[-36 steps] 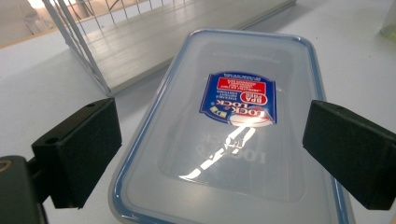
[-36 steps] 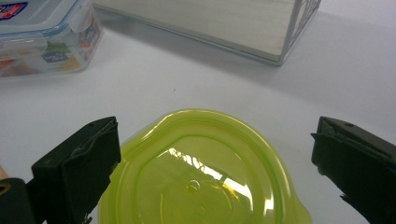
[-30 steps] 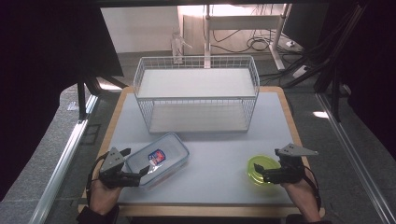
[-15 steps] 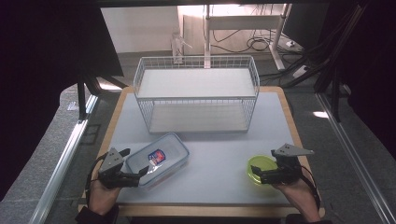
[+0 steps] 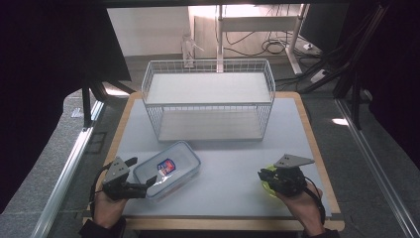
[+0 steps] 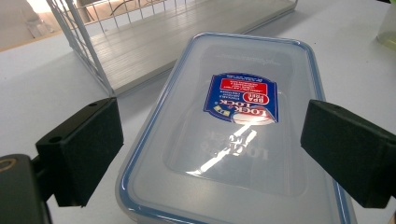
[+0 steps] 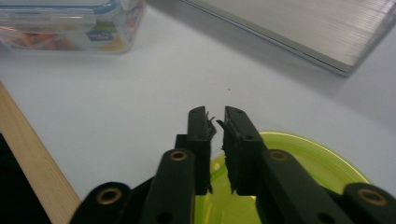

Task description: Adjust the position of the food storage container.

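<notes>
Step in hand: green plate (image 7: 299, 163) rim being pinched — right claw (image 7: 215, 122) just closed on it
Left claw (image 6: 210, 154): open, astride lidded container (image 6: 233, 126)
Next move: a lift of the plate off the surface (image 5: 223, 163) — grip to be confirmed

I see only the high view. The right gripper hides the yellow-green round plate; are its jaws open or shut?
Observer: Almost shut. The right gripper has just been closing over the yellow-green round plate; whether the rim is pinched, I cannot tell.
Operator: And the left gripper?
Observer: The left gripper is open, with one jaw on each side of the clear rectangular plastic box with a blue-edged lid, and neither jaw is pressing it.
</notes>
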`<state>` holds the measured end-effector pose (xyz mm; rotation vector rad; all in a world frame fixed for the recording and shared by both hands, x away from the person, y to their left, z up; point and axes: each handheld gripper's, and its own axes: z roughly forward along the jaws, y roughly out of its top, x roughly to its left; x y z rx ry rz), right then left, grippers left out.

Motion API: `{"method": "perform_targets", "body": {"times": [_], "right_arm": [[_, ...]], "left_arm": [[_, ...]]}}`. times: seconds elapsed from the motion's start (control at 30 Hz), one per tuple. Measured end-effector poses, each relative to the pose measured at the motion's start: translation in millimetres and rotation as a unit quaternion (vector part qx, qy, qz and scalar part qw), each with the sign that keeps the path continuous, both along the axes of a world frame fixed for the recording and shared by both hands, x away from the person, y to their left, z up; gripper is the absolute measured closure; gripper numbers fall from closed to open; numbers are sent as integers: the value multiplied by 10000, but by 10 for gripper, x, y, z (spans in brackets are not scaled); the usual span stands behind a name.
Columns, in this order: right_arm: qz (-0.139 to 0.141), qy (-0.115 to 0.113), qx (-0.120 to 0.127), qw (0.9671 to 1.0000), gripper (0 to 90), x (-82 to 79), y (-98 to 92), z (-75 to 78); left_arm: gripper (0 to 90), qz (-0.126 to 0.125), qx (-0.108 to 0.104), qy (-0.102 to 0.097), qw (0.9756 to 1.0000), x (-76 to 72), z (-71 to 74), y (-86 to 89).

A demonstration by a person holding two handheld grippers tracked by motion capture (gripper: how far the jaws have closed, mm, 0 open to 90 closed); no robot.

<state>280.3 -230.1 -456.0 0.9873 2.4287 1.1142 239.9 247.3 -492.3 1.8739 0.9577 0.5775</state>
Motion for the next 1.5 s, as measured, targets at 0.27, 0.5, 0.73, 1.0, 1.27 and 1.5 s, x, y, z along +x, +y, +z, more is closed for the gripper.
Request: {"method": "perform_targets", "body": {"times": [0.27,0.5,0.73,1.0,1.27,1.5], "right_arm": [[60,210,-337,9992,900,70,111,-134],[17,249,-306,9992,900,45,47,-96],[22,339,-483,9983,900,94,123,-155],[-297,364,-499,9976,900,67,-136,-130],[-286,322,-321,9986,887,34,-201,-118],[-94,151,-62,9998,879,34,-51,-79]], "left_arm": [[60,6,10,23,10000,0,-5,4],[63,33,-11,21,10000,0,-3,12],[64,47,-9,23,10000,-10,2,15],[77,135,-74,118,9998,-18,12,53],[86,326,63,308,9990,-64,18,97],[346,586,77,245,9979,-218,41,241]]}}
